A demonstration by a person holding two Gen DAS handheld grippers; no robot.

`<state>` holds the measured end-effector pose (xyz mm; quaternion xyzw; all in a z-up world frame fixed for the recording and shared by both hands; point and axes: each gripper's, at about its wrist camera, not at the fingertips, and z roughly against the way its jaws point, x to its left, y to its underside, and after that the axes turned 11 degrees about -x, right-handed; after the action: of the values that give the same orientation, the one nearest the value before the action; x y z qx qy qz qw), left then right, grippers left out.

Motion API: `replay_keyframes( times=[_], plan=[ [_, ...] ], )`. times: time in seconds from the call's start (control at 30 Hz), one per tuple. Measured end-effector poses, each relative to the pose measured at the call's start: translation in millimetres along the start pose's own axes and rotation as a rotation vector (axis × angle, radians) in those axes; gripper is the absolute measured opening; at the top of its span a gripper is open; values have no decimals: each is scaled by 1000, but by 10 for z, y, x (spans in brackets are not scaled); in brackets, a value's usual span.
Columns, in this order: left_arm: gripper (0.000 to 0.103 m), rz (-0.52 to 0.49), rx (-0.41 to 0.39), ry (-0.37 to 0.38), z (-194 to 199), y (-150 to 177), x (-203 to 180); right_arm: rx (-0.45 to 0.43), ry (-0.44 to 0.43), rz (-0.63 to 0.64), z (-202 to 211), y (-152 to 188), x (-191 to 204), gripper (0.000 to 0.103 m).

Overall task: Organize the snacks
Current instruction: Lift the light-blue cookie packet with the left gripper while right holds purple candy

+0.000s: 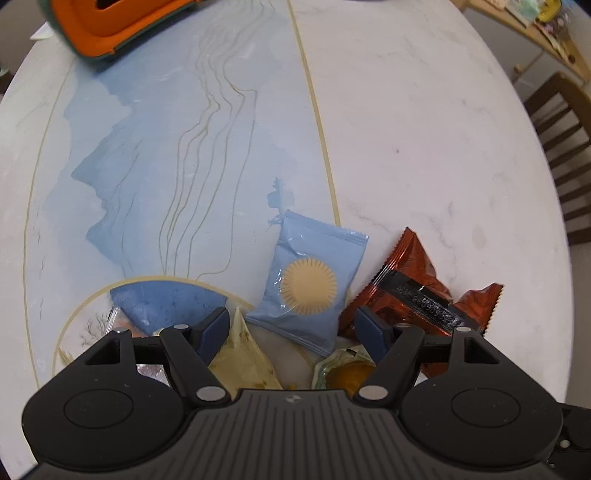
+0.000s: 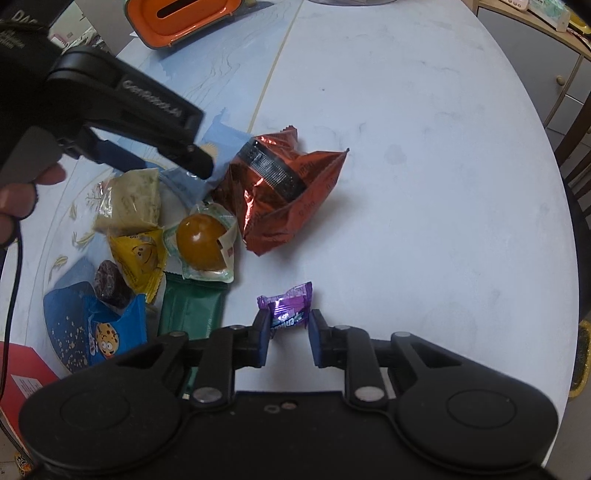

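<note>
Right gripper [image 2: 287,338] sits with jaws apart, bracketing the small crinkly purple foil candy wrapper [image 2: 286,304] on the pale marble-patterned round table [image 2: 424,147]; I judge it my pick. Left gripper [image 1: 291,330] hangs wide open above the matte blue sun-printed sachet [image 1: 308,286], beside the glossy red foil bag [image 2: 284,188].

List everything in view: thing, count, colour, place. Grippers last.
red foil bag: 1, red with a black band, right of the pile
light blue packet: 1, light blue with a tan sun, left of the red foil bag
purple candy: 1, purple, between the right gripper's fingers
green wrapper: 1, dark green, near edge of the pile
yellow packet: 1, yellow, mid pile
cookie packet: 1, blue, near left
orange container: 1, orange, far side
table: 1, white and blue
left gripper: open, over the pile
right gripper: open, around the purple candy
</note>
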<state>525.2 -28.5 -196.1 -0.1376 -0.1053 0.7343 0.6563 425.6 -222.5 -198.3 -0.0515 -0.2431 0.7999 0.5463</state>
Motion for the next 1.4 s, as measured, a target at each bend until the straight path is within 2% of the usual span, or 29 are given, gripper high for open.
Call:
replay_keyframes(
  times=[0.23,0.33,0.4,0.43,0.53,0.73,1.03,1.13,1.4],
  plan=[
    [74,7,26,-13,-170,25,30,2,-1,-6,-38,-11,-3,21],
    [73,2,11,-13,-159,56,22,1,-3,-9,-48,-15,-33,20],
    [67,-5,-5,-15,-126,87,4,1,-2,-9,-48,-13,-38,21],
    [60,-11,-15,-23,-111,97,-8,1,0,-9,-53,-9,-35,21],
    [55,-3,-31,-17,-79,123,8,0,6,-5,-60,4,-8,20],
    [53,62,-42,-5,39,183,152,-7,12,-16,11,9,11,20],
    [53,131,-72,10,574,296,452,-64,-18,-11,426,6,128,20],
    [53,145,-99,16,829,305,563,-94,-24,0,627,7,210,20],
    [53,172,-175,62,1547,585,807,-173,-41,21,1212,69,512,21]
  ],
)
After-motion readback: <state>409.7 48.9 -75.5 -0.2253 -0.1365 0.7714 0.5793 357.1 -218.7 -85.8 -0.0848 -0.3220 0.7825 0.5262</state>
